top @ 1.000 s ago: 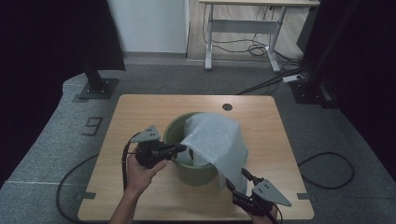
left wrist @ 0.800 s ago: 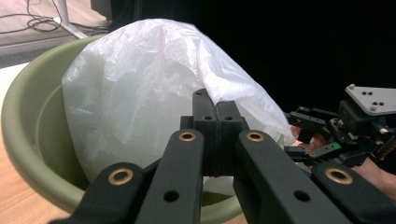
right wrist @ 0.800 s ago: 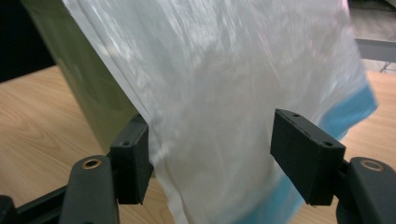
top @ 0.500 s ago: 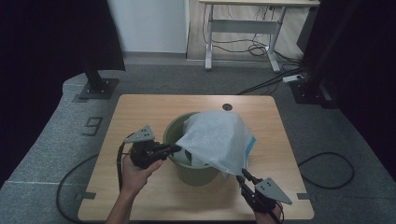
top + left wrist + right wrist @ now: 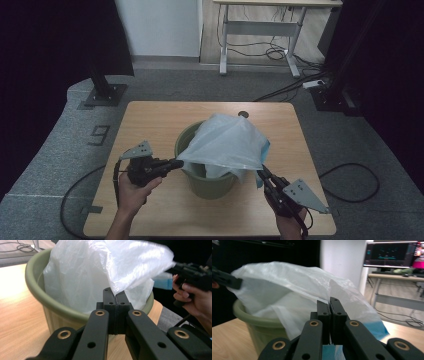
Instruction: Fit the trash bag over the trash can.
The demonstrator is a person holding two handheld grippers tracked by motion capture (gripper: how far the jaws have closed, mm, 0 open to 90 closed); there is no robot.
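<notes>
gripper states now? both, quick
Left gripper: closed, pinching an edge of the white plastic bag over the green bin.
Right gripper: jaws just closed, pinching the bag's other side.

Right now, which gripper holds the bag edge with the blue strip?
The right gripper: the blue strip of the plastic bag hangs right by it. The left gripper pinches a plain white edge across the green bin.

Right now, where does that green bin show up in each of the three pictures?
High view: the green bin stands mid-table, mostly under the white plastic bag.
Left gripper view: it spans the left and centre, behind the closed jaws.
Right gripper view: its rim shows low on the left.
Shared landmark: the bag draped over the bin.
</notes>
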